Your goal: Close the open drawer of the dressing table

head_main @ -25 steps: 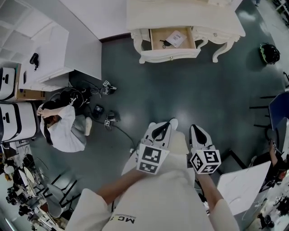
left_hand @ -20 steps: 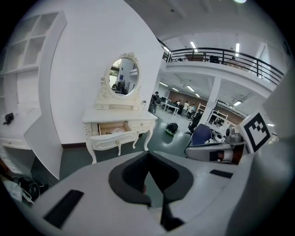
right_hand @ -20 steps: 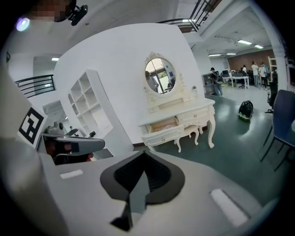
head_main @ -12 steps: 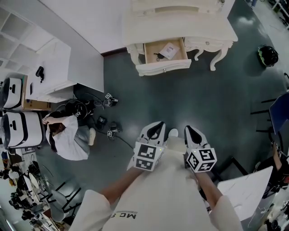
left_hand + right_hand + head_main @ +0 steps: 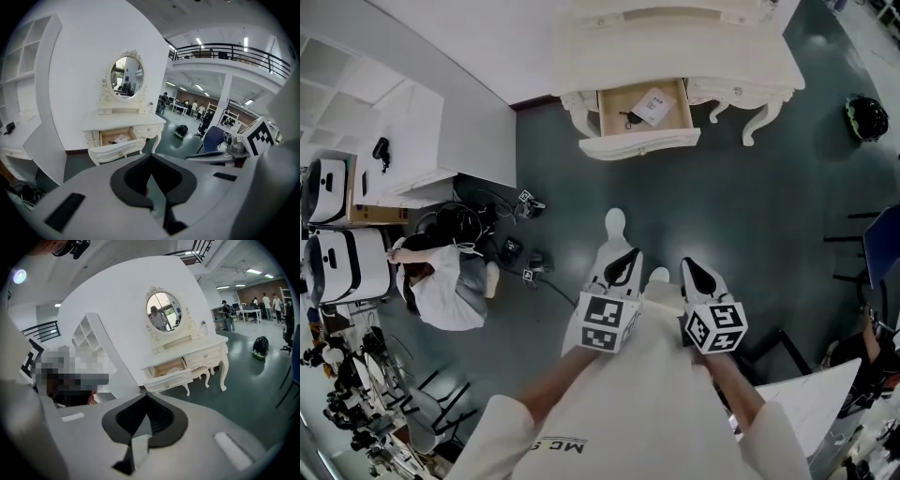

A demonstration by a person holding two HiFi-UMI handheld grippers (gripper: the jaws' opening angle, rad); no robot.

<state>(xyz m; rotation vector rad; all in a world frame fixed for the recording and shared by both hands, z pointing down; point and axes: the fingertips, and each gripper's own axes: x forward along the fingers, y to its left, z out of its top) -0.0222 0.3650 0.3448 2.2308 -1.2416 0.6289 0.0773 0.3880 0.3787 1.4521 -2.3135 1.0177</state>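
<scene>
Showing dark lettering (image 5: 559,453) on the pale garment (image 5: 628,403) at the bottom of the head view: "MC", appearing upside down, with the trailing characters being too small for reading.

Displaying black-and-white square marker patterns, not letters or digits, on the cube (image 5: 604,323) of the left gripper (image 5: 628,255) and on the cube (image 5: 716,328) of the right gripper (image 5: 688,265). Showing one such pattern again at the right edge of the left gripper view.

Carrying dark print on the white sheet (image 5: 654,103) lying in the open drawer (image 5: 639,143); print being too fine for reading.
</scene>
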